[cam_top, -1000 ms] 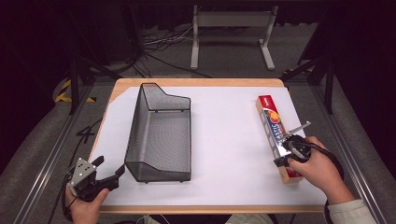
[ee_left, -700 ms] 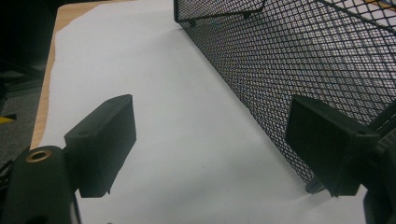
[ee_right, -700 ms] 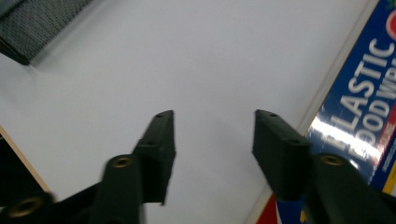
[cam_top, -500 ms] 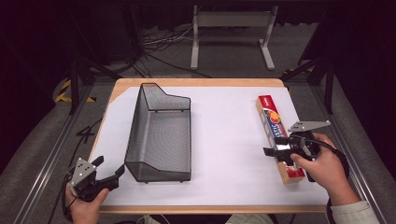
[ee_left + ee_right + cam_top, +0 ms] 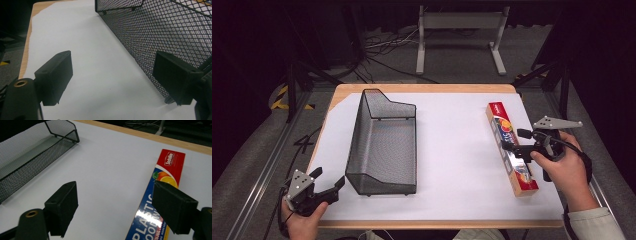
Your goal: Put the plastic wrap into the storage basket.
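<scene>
The long box of plastic wrap point(image 5: 511, 149) lies flat on the counter point(image 5: 452, 150), well to the right of the wire basket point(image 5: 384, 145). The right claw point(image 5: 516, 140) hovers over the box — its jaws have just been opening, nothing pinched. The left claw point(image 5: 328, 184) sits spread beside the basket's near corner.
</scene>
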The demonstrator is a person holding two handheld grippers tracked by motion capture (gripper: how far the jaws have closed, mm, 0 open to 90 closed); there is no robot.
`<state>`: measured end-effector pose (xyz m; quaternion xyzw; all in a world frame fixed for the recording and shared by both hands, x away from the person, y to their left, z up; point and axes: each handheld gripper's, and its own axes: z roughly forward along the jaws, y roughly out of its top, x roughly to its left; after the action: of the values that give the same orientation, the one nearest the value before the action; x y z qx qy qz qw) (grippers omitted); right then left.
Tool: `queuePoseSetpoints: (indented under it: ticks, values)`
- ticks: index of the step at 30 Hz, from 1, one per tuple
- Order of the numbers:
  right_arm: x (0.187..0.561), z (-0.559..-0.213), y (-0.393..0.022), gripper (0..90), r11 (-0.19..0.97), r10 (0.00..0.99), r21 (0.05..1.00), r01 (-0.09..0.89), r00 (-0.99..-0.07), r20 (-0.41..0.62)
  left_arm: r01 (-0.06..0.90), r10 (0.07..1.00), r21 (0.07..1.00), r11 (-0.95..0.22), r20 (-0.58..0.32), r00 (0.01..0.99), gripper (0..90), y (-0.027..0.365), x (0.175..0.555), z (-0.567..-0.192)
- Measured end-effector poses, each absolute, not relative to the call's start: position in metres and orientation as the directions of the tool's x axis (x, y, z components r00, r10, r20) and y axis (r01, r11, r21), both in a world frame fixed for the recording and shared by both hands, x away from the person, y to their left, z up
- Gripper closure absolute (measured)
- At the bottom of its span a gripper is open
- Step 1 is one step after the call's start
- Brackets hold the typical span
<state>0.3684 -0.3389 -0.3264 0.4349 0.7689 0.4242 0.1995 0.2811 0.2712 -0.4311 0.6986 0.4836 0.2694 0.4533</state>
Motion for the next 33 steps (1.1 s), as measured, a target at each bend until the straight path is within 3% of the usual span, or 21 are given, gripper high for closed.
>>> queuePoseSetpoints:
  ticks: [14, 33]
  values:
    - [0.391, -0.322, -0.356, 17.1, 0.222, 0.892, 0.825, 0.519, -0.449, 0.042, 0.432, 0.921, 0.894, -0.122, -0.060, 0.385, 17.2, 0.271, 0.281, -0.431]
    - [0.422, -0.369, -0.353, 11.1, 0.190, 0.944, 0.677, 0.711, -0.322, 0.072, 0.432, 0.920, 0.893, -0.125, -0.058, 0.387, 17.1, 0.271, 0.281, -0.432]
